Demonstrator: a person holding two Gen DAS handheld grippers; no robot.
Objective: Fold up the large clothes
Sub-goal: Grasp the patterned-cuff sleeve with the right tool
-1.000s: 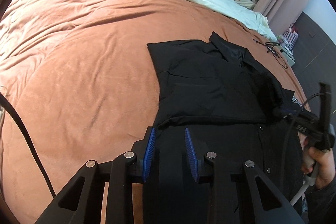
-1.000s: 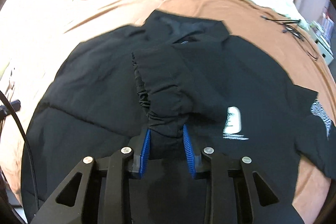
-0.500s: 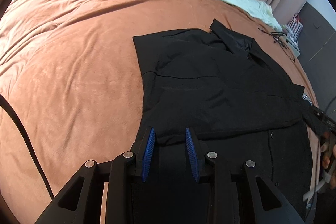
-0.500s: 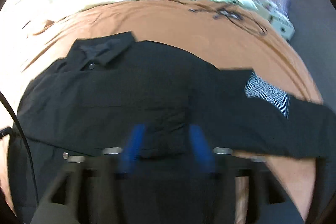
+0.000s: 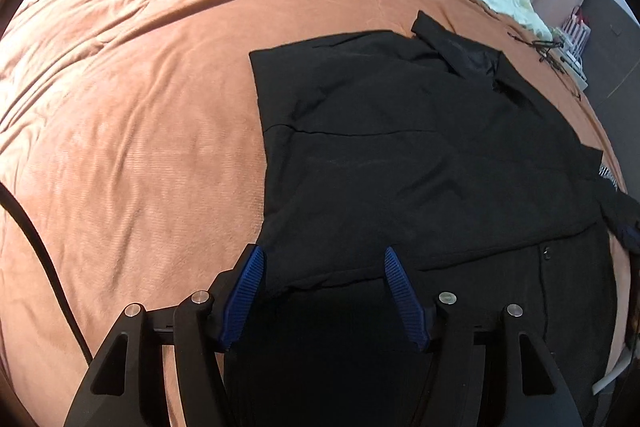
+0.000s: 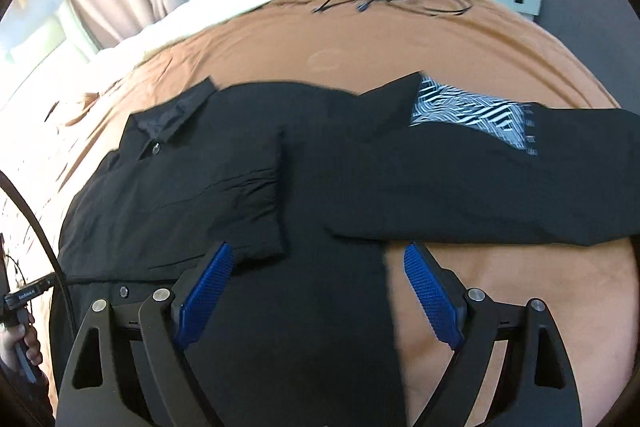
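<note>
We are laying the black shirt flat on the bed so it folds neatly. One sleeve is lying folded across its front. Our left gripper has just been opening, nothing pinched. Our right gripper is standing wide open above the shirt, ready for the other sleeve.

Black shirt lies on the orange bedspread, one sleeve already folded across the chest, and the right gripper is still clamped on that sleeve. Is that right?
Not quite. The right gripper is open: in the right wrist view its jaws stand wide and grip nothing, having just opened. The shirt does lie on the bedspread, with the sleeve folded across the chest.
</note>
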